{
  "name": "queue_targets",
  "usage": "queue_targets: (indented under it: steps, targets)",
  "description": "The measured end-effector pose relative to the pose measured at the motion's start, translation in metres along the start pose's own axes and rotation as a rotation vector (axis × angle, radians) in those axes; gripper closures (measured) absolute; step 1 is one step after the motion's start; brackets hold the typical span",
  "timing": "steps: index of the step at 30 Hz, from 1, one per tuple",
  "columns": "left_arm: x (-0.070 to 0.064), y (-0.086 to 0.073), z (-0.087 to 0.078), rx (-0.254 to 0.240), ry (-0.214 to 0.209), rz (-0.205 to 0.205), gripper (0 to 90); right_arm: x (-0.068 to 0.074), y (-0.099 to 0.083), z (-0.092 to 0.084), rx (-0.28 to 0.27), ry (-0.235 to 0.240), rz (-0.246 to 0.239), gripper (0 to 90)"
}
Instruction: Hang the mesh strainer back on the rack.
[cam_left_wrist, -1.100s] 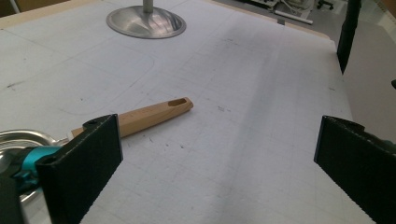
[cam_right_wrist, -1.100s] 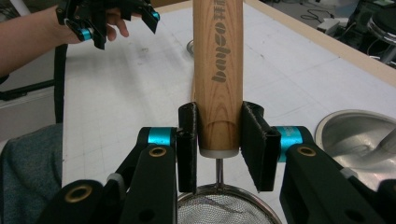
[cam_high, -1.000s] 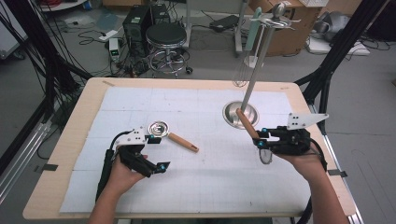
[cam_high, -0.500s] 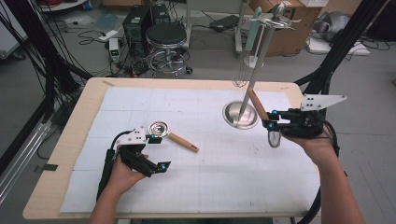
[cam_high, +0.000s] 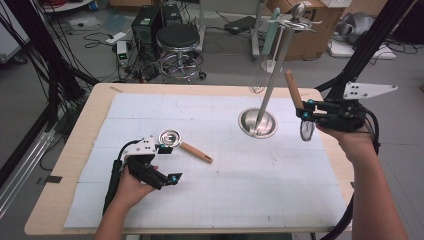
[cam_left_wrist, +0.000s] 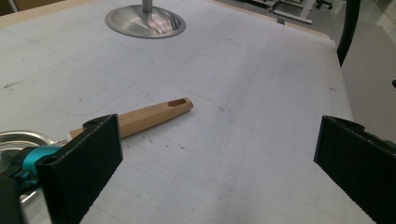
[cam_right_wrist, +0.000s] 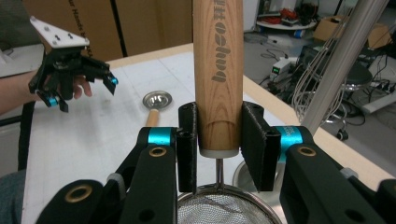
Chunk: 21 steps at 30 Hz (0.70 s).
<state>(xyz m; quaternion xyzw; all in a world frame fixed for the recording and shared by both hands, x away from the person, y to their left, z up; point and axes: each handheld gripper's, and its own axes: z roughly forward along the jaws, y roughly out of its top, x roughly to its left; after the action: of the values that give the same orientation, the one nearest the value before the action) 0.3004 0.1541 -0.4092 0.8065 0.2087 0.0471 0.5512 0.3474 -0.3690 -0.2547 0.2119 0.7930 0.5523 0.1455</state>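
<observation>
My right gripper (cam_high: 306, 111) is shut on a wooden-handled mesh strainer (cam_high: 294, 90), lifted off the table just right of the utensil stand's pole (cam_high: 272, 75). In the right gripper view both pads clamp the base of the handle (cam_right_wrist: 218, 65), which points up while the mesh bowl (cam_right_wrist: 224, 207) hangs below. My left gripper (cam_high: 170, 163) rests open on the white mat, nothing between its jaws. A small metal ladle (cam_high: 170, 137) with a wooden handle (cam_left_wrist: 154, 114) lies just beyond its left pad (cam_left_wrist: 88, 158).
The stand's round steel base (cam_high: 257, 123) sits at the back right of the mat. A whisk (cam_high: 257, 82) and a teal-handled utensil (cam_high: 271, 32) hang from its top. Behind the table are a stool (cam_high: 177, 37), cables and cardboard boxes.
My right gripper has risen and moved right and back with the strainer, from low over the mat to beside the pole. The left gripper and the ladle have stayed put.
</observation>
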Motion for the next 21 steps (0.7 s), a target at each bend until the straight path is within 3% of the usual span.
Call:
queue_targets:
  steps: [21]
  targets:
    - [0.000,0.001,-0.002,-0.011,-0.001,-0.003,1.6,-0.010,0.025,-0.001,-0.016,-0.019,-0.014,68.6]
